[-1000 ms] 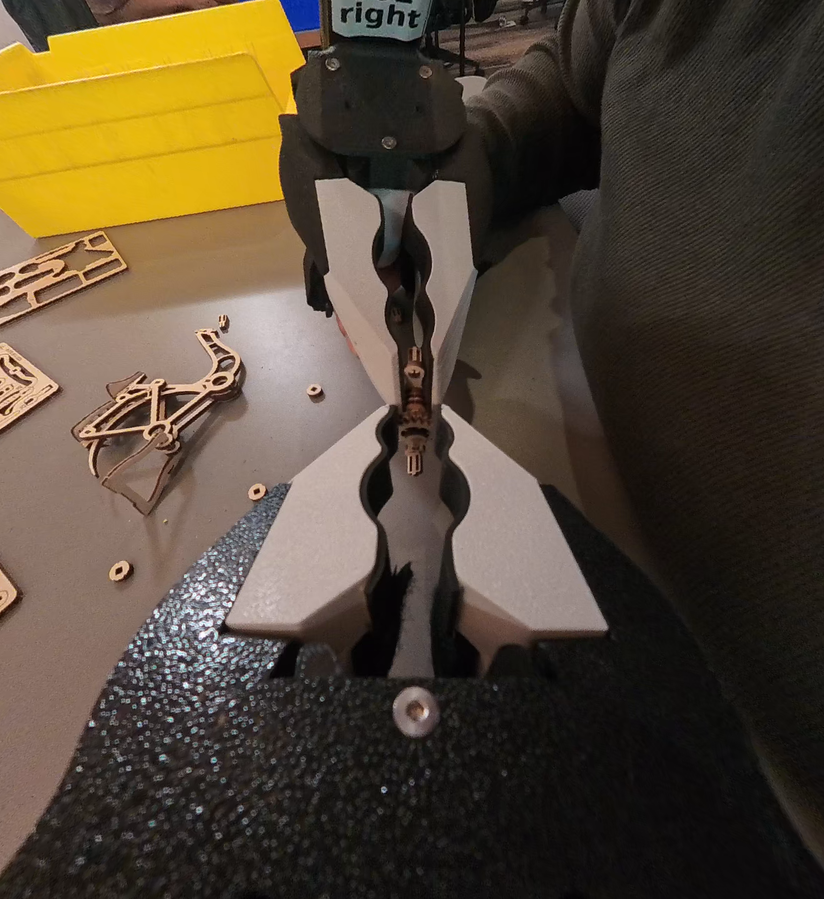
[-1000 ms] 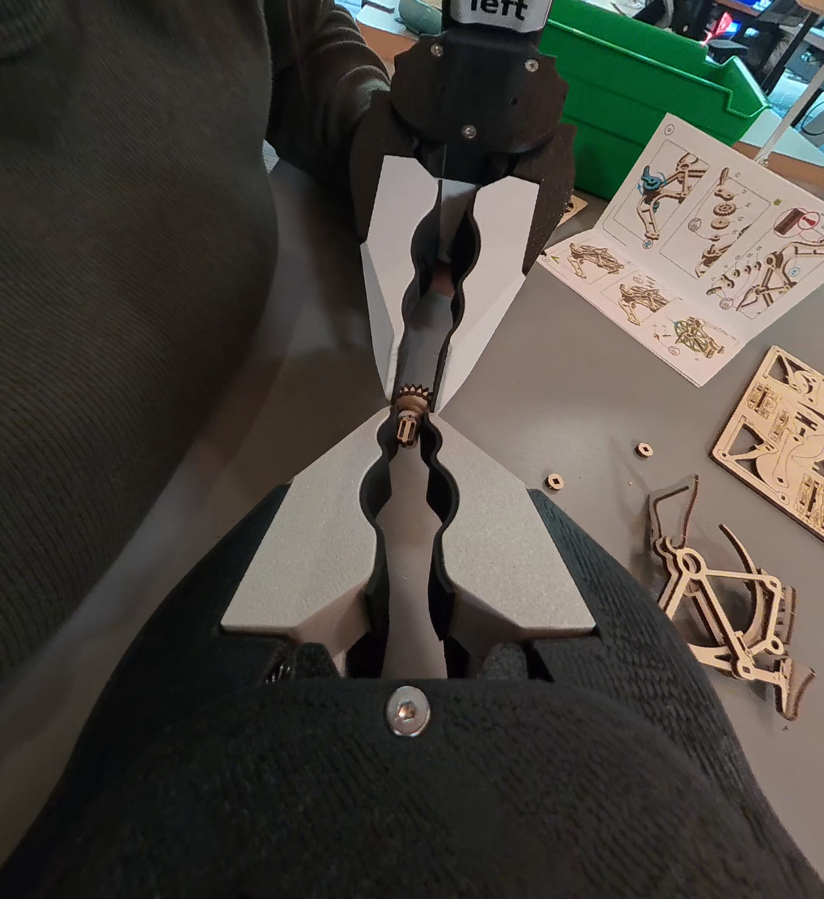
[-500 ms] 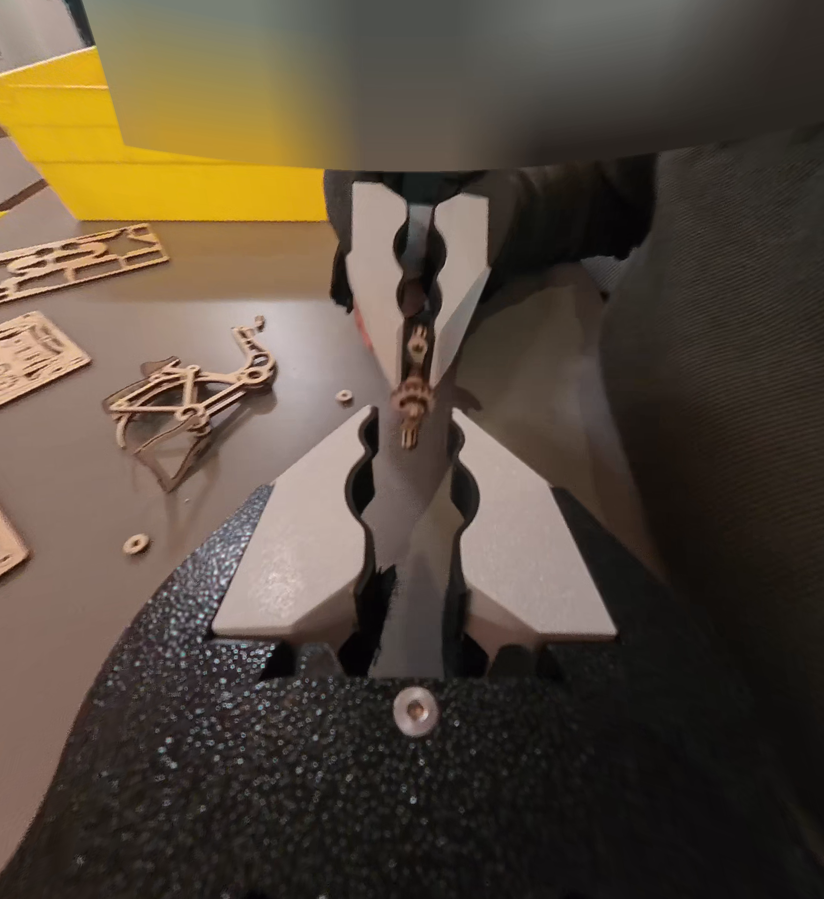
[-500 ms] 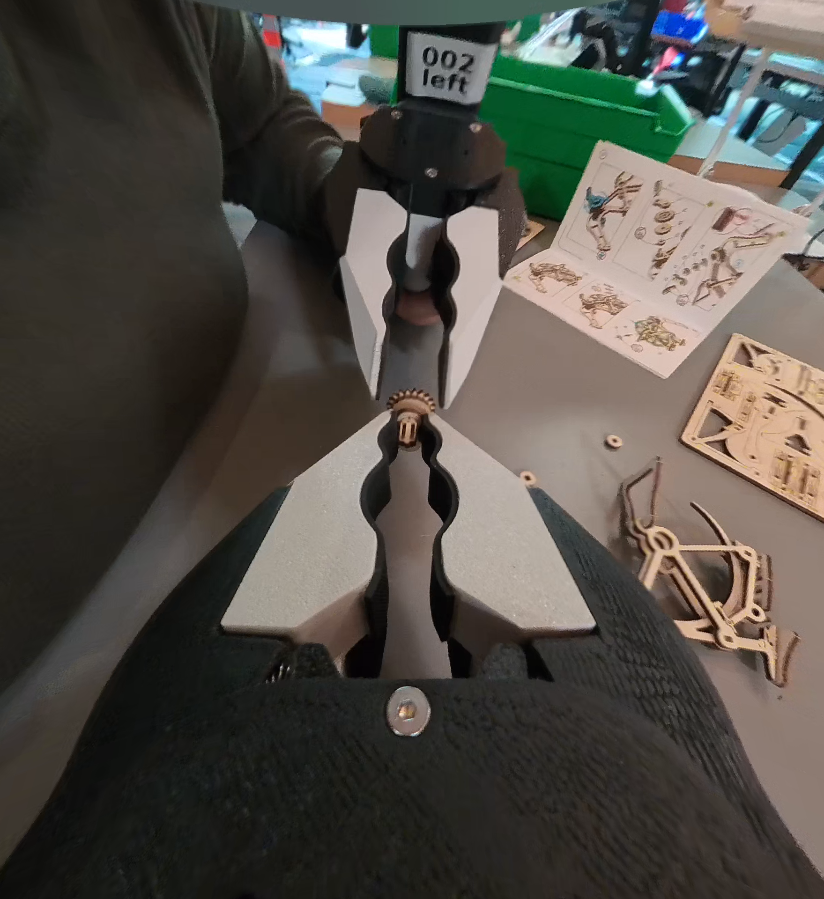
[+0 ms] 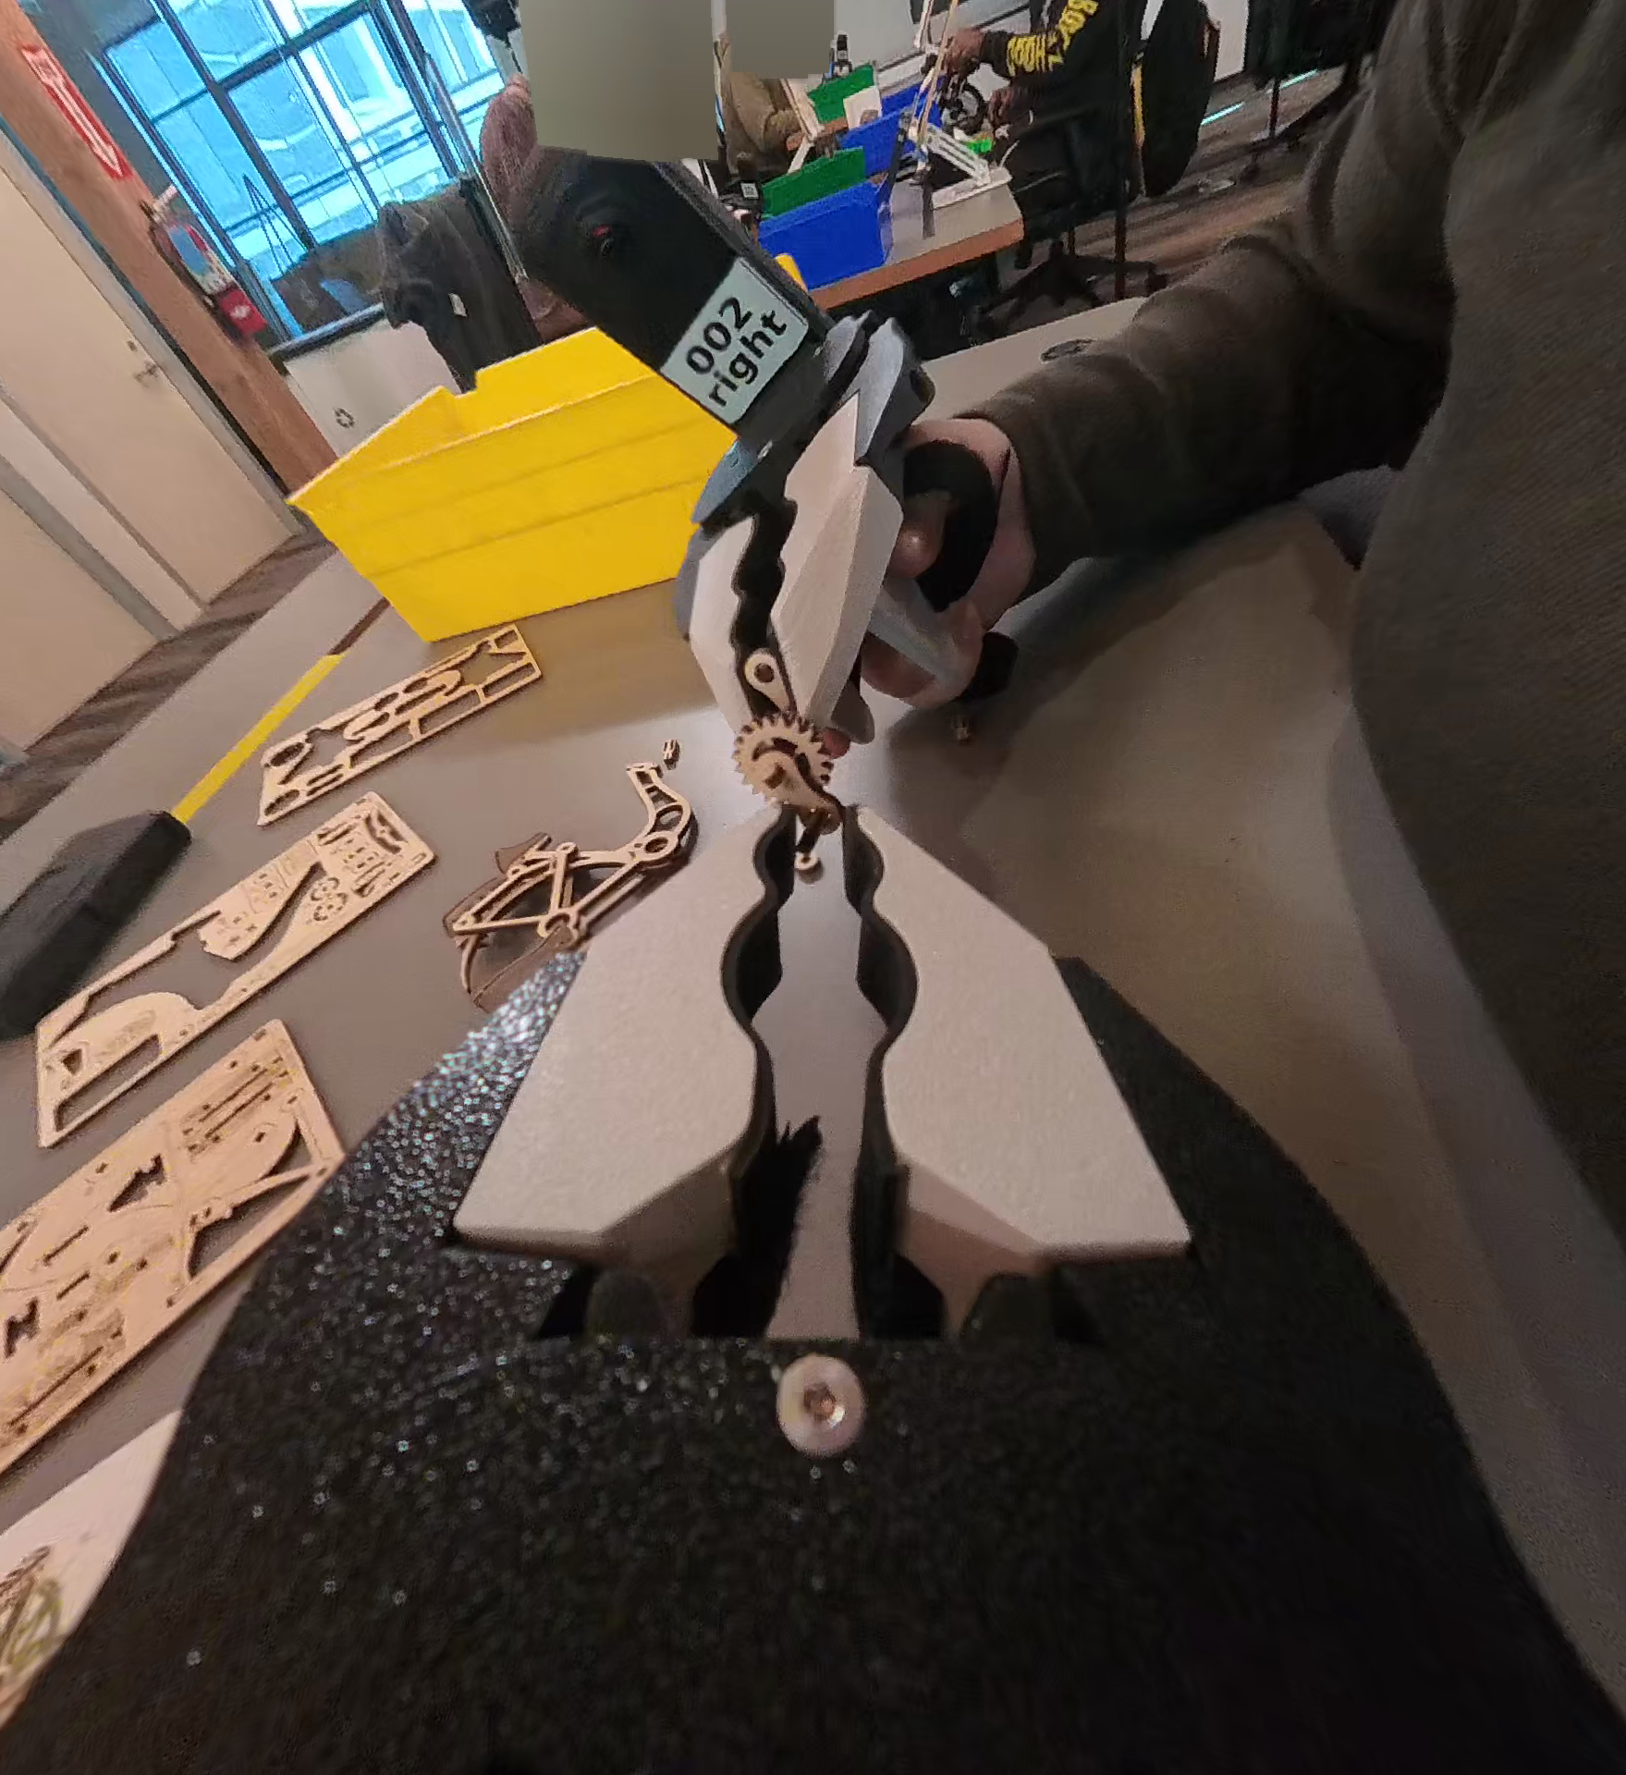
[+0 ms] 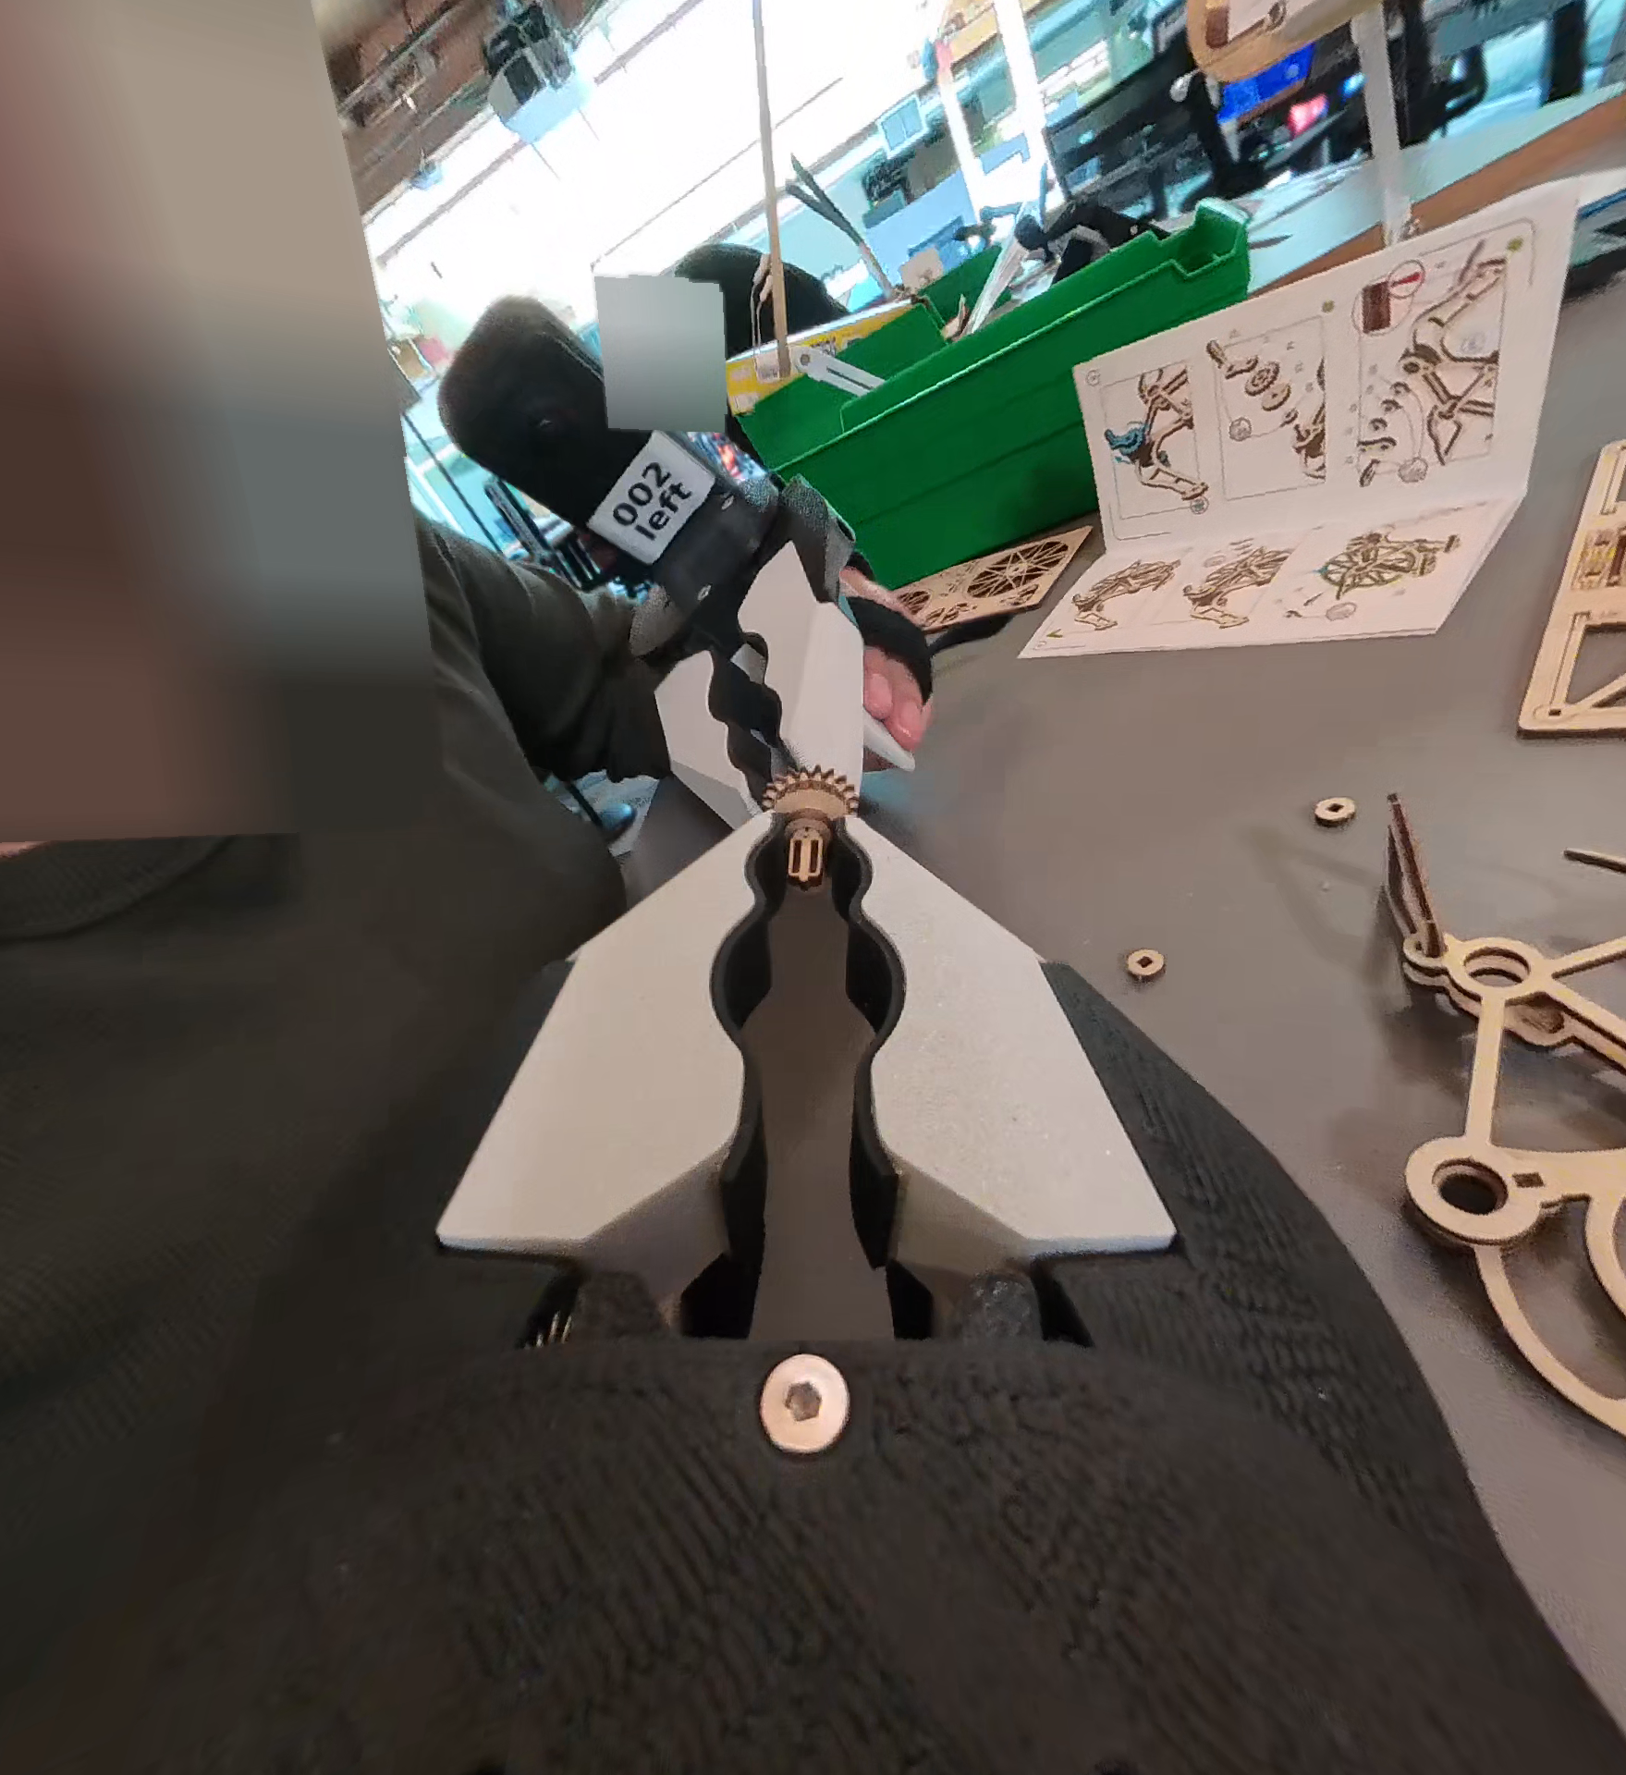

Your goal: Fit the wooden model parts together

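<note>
A small wooden gear-and-axle assembly (image 5: pixel 775 759) hangs above the grey table between both grippers. In the left wrist view my left gripper (image 5: pixel 809 824) is shut on the thin axle end below the gear. My right gripper (image 5: pixel 794 720) comes down from above, shut on the crank end above the gear. In the right wrist view the right gripper (image 6: pixel 804 831) grips the axle, with the gear (image 6: pixel 804 795) just past its tips and the left gripper (image 6: pixel 780 768) behind it. A partly built wooden frame (image 5: pixel 578 903) lies on the table; it also shows in the right wrist view (image 6: pixel 1558 1105).
Laser-cut wooden sheets (image 5: pixel 242 922) lie on the left side, near a yellow bin (image 5: pixel 521 509) and a black block (image 5: pixel 50 922). A green bin (image 6: pixel 982 451), an instruction sheet (image 6: pixel 1318 461), another sheet (image 6: pixel 1615 615) and loose washers (image 6: pixel 1145 963) lie on the right side. The person's torso is close behind. My two grippers' fingertips are within a few centimetres of each other. The black block (image 5: pixel 50 922) is about equally far from each gripper, around 40 centimeters.
The left gripper let go of the axle half a second ago and has closed on it again. Both grippers have tilted, so the gear's face now shows.
</note>
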`<state>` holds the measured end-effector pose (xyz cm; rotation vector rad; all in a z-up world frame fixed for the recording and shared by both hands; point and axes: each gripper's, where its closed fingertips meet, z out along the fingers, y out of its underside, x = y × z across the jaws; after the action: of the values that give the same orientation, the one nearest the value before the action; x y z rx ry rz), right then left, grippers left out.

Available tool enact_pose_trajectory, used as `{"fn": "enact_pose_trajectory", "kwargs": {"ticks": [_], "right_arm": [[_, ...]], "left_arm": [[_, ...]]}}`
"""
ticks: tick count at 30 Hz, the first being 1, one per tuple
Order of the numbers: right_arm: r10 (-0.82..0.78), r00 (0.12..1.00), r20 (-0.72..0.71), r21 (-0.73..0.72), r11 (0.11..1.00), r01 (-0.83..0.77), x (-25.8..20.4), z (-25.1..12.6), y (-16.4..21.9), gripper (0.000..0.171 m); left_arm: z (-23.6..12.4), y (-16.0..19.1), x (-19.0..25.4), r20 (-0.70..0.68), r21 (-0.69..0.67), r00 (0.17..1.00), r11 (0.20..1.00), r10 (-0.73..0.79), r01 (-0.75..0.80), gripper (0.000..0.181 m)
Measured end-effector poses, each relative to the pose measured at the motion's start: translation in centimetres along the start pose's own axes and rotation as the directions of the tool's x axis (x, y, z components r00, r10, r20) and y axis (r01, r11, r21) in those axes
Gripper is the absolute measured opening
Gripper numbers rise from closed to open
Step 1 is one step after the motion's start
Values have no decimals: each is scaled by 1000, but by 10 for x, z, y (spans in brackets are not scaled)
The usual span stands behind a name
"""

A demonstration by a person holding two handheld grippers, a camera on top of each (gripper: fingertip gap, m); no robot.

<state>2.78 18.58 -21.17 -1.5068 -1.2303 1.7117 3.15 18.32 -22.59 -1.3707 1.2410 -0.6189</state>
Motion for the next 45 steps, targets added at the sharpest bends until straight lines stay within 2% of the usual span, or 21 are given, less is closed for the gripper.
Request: {"fn": "enact_pose_trajectory", "kwargs": {"ticks": [3,6,8,11,13,16,18,21,25,30,36,39,42,45], "right_arm": [[-30,1000,-8,5,1000,30,0,-1,-1,7],[-211,973,-89,-6,977,211,4,-4,-4,11],[-347,929,-127,-63,938,341,5,-6,-2,24],[-506,851,-141,-205,856,475,7,-5,10,31],[-587,797,-139,-289,794,535,10,-3,19,30],[-682,720,-129,-375,705,602,12,-3,27,18],[-721,682,-121,-410,663,627,12,-3,28,13],[-752,653,-97,-467,613,637,13,-3,36,16],[-753,655,-57,-509,586,630,13,-1,47,18],[-774,631,-60,-545,555,628,18,-2,50,10],[-787,613,-66,-550,541,636,20,-2,50,9],[-815,572,-93,-527,527,666,21,-2,42,7],[-869,482,-111,-516,465,720,21,-2,33,6],[-936,338,-103,-545,337,767,24,-3,30,6]], "left_arm": [[1,0,0,-25,6,996,996,-85,85,6],[1,1,-4,-29,0,989,989,-145,145,6],[1,7,-8,0,-45,996,995,-87,87,6],[3,13,-4,6,-104,999,994,37,-36,6],[4,16,0,-1,-130,993,985,114,-113,6],[6,24,4,-9,-192,965,947,261,-258,6],[8,30,7,-21,-230,942,916,334,-329,6],[10,33,11,-36,-244,924,893,381,-377,6],[11,34,15,-54,-248,913,880,405,-405,6],[12,37,16,-49,-269,888,851,457,-452,6],[12,37,14,-37,-258,891,857,453,-446,6],[11,32,8,14,-231,931,907,365,-352,6],[9,28,-3,61,-201,973,958,223,-207,17],[9,28,-2,39,-174,990,976,138,-129,18]]}}
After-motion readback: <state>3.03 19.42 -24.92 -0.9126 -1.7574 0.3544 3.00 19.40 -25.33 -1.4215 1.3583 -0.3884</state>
